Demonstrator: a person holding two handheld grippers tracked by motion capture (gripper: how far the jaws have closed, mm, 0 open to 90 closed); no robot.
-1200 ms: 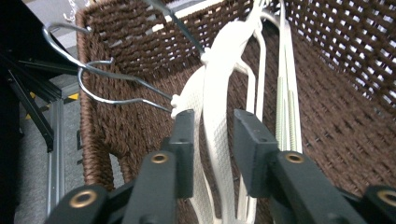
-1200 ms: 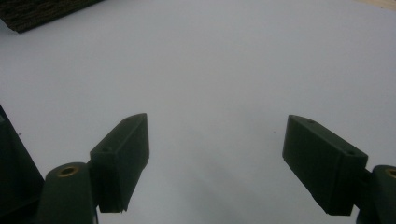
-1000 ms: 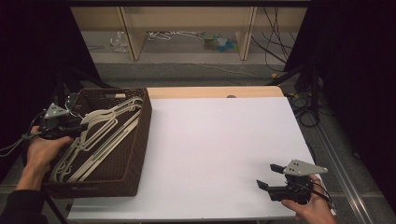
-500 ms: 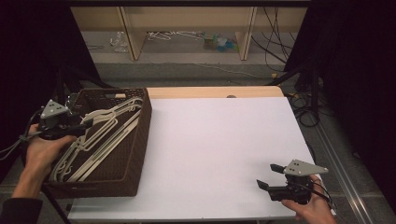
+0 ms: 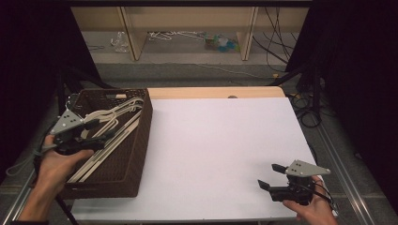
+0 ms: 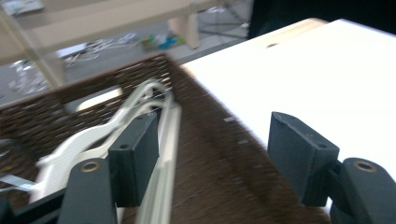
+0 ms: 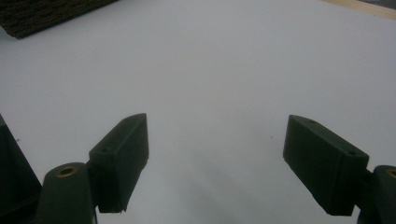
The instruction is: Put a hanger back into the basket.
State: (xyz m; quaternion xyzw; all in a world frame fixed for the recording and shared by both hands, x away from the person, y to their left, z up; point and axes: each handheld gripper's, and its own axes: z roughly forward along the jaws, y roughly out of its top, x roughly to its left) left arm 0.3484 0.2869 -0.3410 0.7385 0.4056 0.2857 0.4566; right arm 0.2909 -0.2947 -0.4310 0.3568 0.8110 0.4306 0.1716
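Fingers [image 6: 135,163] of your left gripper [image 5: 96,133] stand spread and have just been opening; the left gripper view shows only air and basket weave between the two black pads, with nothing pinched. Your left hand [image 5: 58,164] holds that gripper over the wicker basket [image 5: 136,154] at 9 o'clock on the counter [image 5: 220,154]. White plastic hangers [image 5: 110,129] lie stacked inside the basket, their long bars running from 7 o'clock toward 1 o'clock and their hooks bunched toward the far end. In the left gripper view, one pad sits just in front of the hanger [image 6: 93,135] shoulders; whether it touches them cannot be told through the blur. The other pad hangs over the basket's right-hand wall, beside the white counter sheet.

Fingers [image 7: 121,158] of your right gripper [image 5: 272,177] are likewise spread wide, with bare white counter between them. Your right hand [image 5: 317,211] holds that gripper low at 5 o'clock, well apart from the basket, its fingers aimed toward 9 o'clock. One dark basket corner [image 7: 42,14] shows at 11 o'clock in the right gripper view.
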